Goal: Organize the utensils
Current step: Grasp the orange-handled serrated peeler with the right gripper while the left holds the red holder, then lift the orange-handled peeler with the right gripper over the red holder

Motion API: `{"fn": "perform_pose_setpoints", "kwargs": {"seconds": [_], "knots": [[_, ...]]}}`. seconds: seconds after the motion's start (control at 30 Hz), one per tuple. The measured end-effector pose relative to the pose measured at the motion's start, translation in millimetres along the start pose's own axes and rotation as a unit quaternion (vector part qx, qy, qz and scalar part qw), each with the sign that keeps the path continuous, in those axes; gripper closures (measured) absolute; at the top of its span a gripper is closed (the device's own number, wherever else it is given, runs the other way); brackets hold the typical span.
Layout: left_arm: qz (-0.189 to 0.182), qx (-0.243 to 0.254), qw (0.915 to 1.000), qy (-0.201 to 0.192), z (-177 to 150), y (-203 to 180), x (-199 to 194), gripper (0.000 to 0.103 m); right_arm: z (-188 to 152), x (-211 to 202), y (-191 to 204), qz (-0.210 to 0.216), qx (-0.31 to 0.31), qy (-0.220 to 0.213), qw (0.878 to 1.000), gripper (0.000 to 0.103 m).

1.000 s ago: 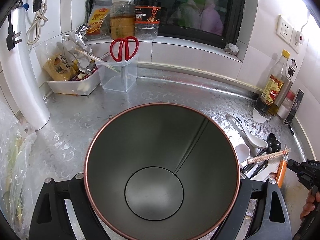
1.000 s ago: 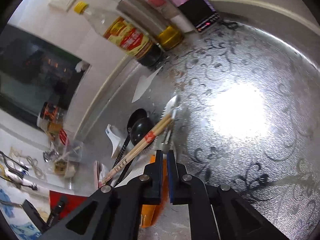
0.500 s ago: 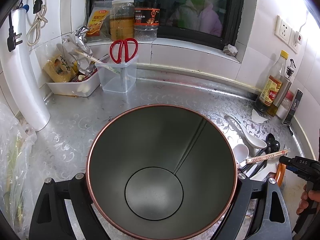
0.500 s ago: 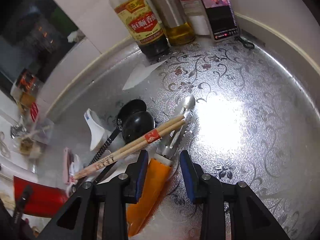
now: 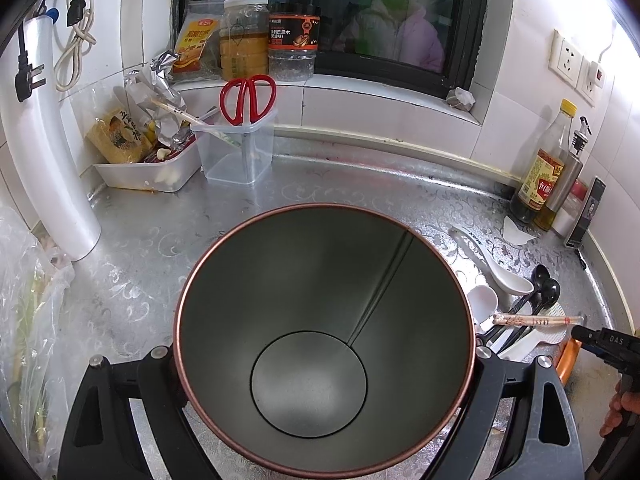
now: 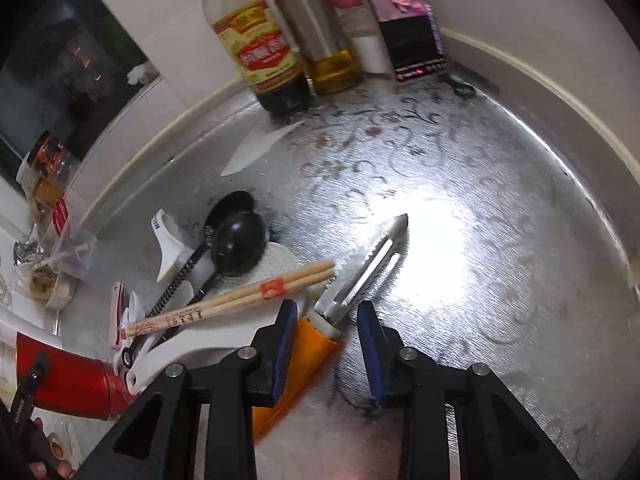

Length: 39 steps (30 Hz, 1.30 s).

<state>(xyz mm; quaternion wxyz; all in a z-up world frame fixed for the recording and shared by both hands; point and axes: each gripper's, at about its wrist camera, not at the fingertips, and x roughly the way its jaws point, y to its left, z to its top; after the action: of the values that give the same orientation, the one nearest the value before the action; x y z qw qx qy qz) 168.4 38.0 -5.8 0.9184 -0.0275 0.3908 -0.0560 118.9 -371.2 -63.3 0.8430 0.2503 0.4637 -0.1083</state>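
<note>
My left gripper (image 5: pixel 324 364) is shut on a large empty cup (image 5: pixel 324 336) with a copper rim and dark inside, which fills the left wrist view. It shows as a red cup in the right wrist view (image 6: pixel 68 384). My right gripper (image 6: pixel 327 320) is open, its jaws either side of an orange-handled peeler (image 6: pixel 316 344) with a steel blade lying on the counter. A pair of wooden chopsticks (image 6: pixel 236 300) lies just left of it, over black spoons (image 6: pixel 240 244), a white ladle (image 6: pixel 168 252) and a white rice paddle (image 6: pixel 276 264). The pile also shows in the left wrist view (image 5: pixel 520 312).
Sauce and oil bottles (image 6: pixel 260 40) and a phone (image 6: pixel 408 20) stand at the back corner. A clear holder with red scissors (image 5: pixel 244 136), a white tray (image 5: pixel 152 172) and jars (image 5: pixel 244 36) sit at the back left. A plastic bag (image 5: pixel 28 320) is at the left.
My right gripper has opened wider and moved forward over the peeler, so the orange handle now lies between the jaws. The left gripper holds the cup still.
</note>
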Motion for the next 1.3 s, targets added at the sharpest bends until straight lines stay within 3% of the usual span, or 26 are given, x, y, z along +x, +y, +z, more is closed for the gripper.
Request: {"fn": "perform_pose_setpoints", "kwargs": {"seconds": [0.23, 0.43, 0.53, 0.93, 1.3], "knots": [[0.001, 0.001, 1.0, 0.005, -0.1, -0.4, 2.6, 0.012, -6.2, -6.1, -2.6, -0.012, -0.013, 0.002, 1.0, 0.07], [-0.001, 0.001, 1.0, 0.005, 0.1, 0.1, 2.6, 0.012, -9.9, -1.2, 16.2, -0.028, -0.067, 0.007, 0.997, 0.07], [-0.002, 0.0, 1.0, 0.005, -0.2, -0.2, 2.4, 0.012, -11.0, -1.9, 16.7, -0.043, -0.082, 0.007, 0.996, 0.076], [-0.006, 0.001, 1.0, 0.006, -0.4, -1.1, 2.6, 0.012, -8.5, -20.1, -18.6, -0.033, -0.036, -0.004, 0.999, 0.083], [-0.014, 0.006, 0.9999, 0.008, -1.4, 0.9, 1.3, 0.012, -6.8, -57.0, -13.7, -0.019, -0.039, -0.047, 0.998, 0.083]]}}
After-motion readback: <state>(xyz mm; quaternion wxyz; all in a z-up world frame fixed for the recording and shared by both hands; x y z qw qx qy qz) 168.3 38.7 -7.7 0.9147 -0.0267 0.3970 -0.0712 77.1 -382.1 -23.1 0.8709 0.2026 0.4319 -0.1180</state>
